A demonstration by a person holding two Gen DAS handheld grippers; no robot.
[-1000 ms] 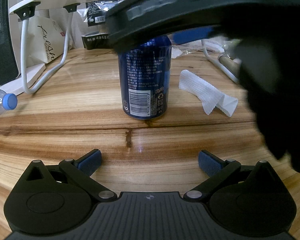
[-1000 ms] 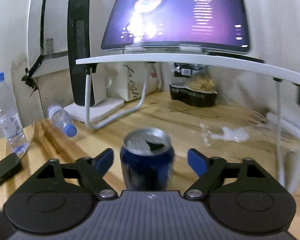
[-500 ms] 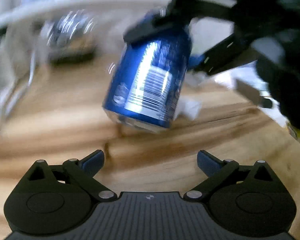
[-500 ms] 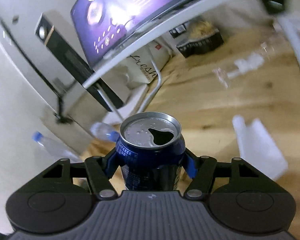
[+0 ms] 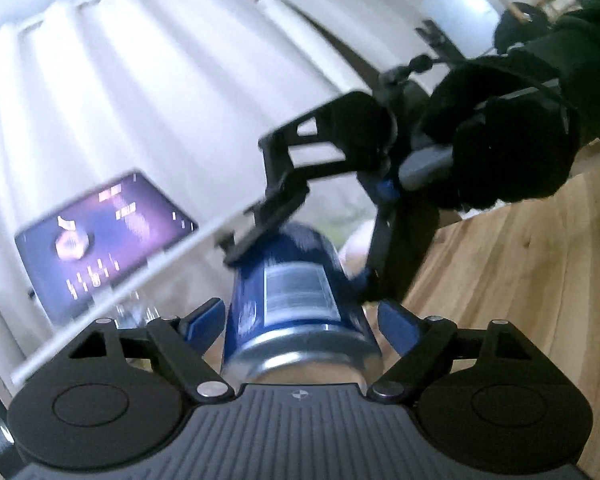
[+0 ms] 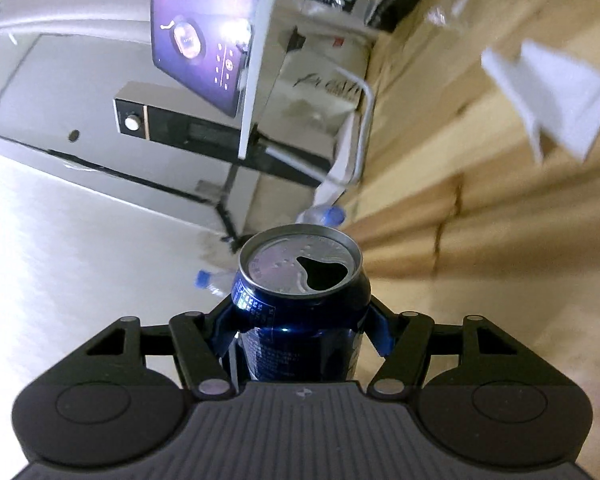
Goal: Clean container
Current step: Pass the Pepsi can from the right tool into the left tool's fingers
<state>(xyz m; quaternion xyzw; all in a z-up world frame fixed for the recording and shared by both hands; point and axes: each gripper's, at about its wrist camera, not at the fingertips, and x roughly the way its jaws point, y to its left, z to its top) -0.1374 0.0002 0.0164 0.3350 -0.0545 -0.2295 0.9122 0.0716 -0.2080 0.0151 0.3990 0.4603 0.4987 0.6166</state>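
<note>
A dark blue drink can (image 6: 300,312) with an opened silver top is held in my right gripper (image 6: 300,332), whose blue pads press both its sides; it is lifted off the table and tilted. In the left wrist view the same can (image 5: 296,308) hangs bottom-first between the spread fingers of my left gripper (image 5: 300,322), which is open with gaps on both sides. The right gripper (image 5: 300,240) and a black-gloved hand (image 5: 500,148) show above the can. A folded white tissue (image 6: 548,92) lies on the wooden table (image 6: 480,240).
A white desk riser (image 6: 256,60) carries a lit purple screen (image 6: 200,28). Clear bottles with blue caps (image 6: 324,214) lie near its legs. A white paper bag (image 6: 328,80) and a black snack tray (image 6: 396,4) stand at the back. A white curtain (image 5: 140,80) fills the left wrist view.
The right gripper closed on the can, lifted it off the table and tilted it. The can's bottom end has come in between the open left fingers. Both views swung upward.
</note>
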